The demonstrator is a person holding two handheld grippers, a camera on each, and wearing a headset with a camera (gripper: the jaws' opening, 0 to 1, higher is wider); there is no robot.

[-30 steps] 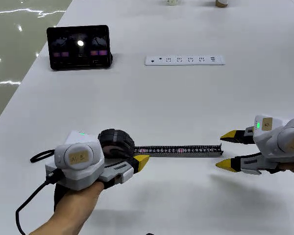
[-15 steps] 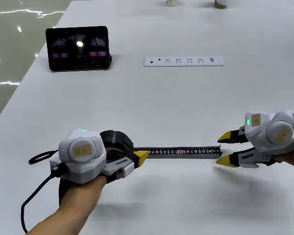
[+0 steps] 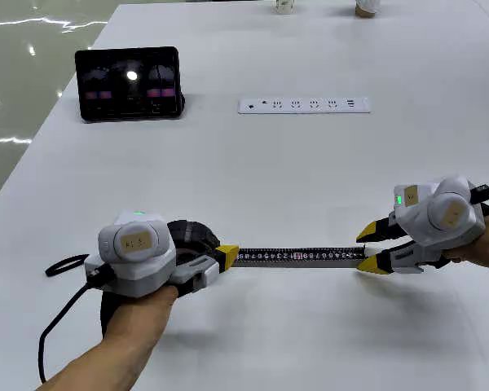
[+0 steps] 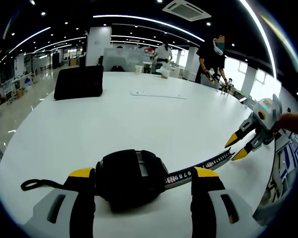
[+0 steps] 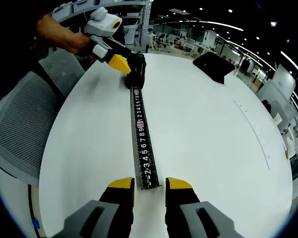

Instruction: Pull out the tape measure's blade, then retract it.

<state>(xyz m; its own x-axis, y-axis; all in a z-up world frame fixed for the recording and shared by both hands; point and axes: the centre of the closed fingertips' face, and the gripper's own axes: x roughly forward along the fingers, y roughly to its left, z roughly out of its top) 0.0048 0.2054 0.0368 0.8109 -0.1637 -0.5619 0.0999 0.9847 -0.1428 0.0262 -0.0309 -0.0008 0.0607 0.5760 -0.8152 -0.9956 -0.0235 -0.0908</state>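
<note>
Tape measure (image 3: 194, 239): black case on the white table (image 3: 310, 179), blade (image 3: 297, 255) drawn out flat towards the right.
Left gripper (image 4: 143, 173): forearm low, level; jaws wide, straddling the case; whether they clamp it, cannot tell.
Right gripper (image 3: 367, 249): jaws parted either side of the blade's end, not pinching.

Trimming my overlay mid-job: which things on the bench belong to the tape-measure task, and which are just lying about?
In the job: tape measure case, blade, left gripper, right gripper.
Lying about: tablet, power strip.
</note>
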